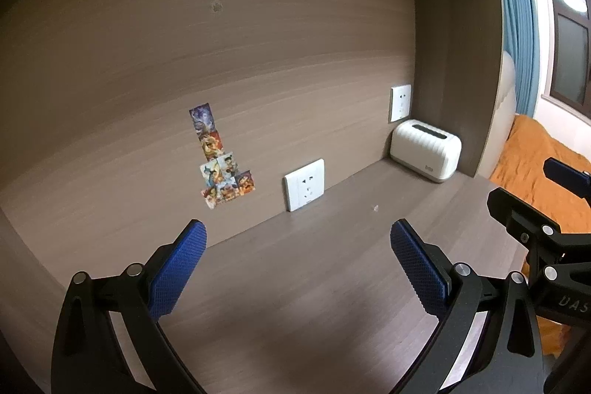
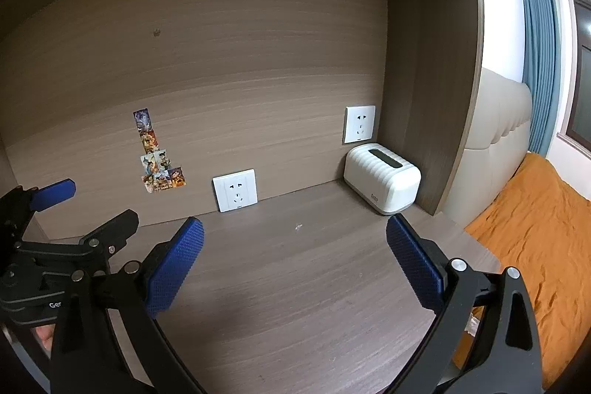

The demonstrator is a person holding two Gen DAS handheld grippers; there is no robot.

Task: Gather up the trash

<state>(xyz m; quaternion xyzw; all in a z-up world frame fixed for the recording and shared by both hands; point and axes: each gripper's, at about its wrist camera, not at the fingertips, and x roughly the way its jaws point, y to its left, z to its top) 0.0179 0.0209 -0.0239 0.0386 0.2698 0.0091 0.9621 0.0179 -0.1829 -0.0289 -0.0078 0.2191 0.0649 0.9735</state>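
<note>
A tiny white scrap (image 1: 375, 208) lies on the brown wooden desk (image 1: 314, 283), in front of the back panel; it also shows in the right wrist view (image 2: 297, 227). My left gripper (image 1: 298, 231) is open and empty, held above the desk short of the scrap. My right gripper (image 2: 295, 228) is open and empty too, beside the left one. The right gripper shows at the right edge of the left wrist view (image 1: 535, 209). The left gripper shows at the left edge of the right wrist view (image 2: 99, 205).
A white ribbed box (image 1: 425, 150) with a dark slot stands in the desk's back right corner (image 2: 382, 182). Two white wall sockets (image 1: 304, 185) (image 1: 400, 102) and several picture stickers (image 1: 218, 157) are on the back panel. An orange-covered bed (image 2: 535, 231) lies right of the desk.
</note>
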